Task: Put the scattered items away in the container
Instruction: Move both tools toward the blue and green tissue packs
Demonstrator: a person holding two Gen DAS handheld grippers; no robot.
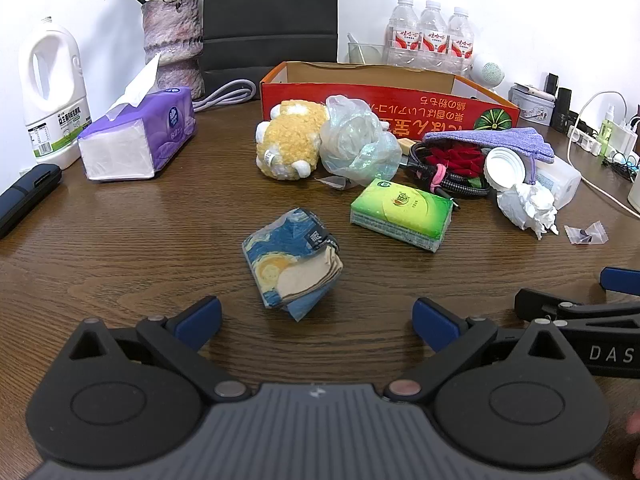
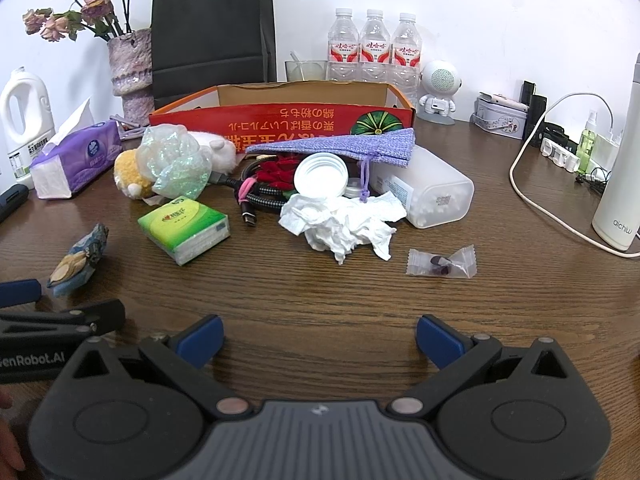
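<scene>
The left gripper (image 1: 317,322) hovers low over the wooden surface (image 1: 160,240), its jaws spread wide and holding nothing. Just ahead of them lies a blue painted-pattern tissue pack (image 1: 293,262), untouched. The right gripper (image 2: 320,340) sits beside it, jaws likewise released and empty, with bare wood between the blue pads.

Farther back stands the red cardboard box (image 2: 280,114), open at the top. The scattered items lie in front of it: a yellow plush toy (image 1: 288,142) touching a crumpled clear plastic bag (image 1: 356,140), a green tissue pack (image 1: 402,214) lying apart from the pile, a coiled black cable (image 2: 256,196) with a pink band, red fabric roses (image 2: 280,174), a white lid (image 2: 321,176), a purple knit pouch (image 2: 340,144) draped over a translucent cotton-swab box (image 2: 432,196), a crumpled white tissue (image 2: 344,224), and a small clear candy wrapper (image 2: 442,262) off alone.

To the left rests a purple tissue box (image 1: 140,140). Behind the red box stand 3 water bottles (image 2: 374,48).
</scene>
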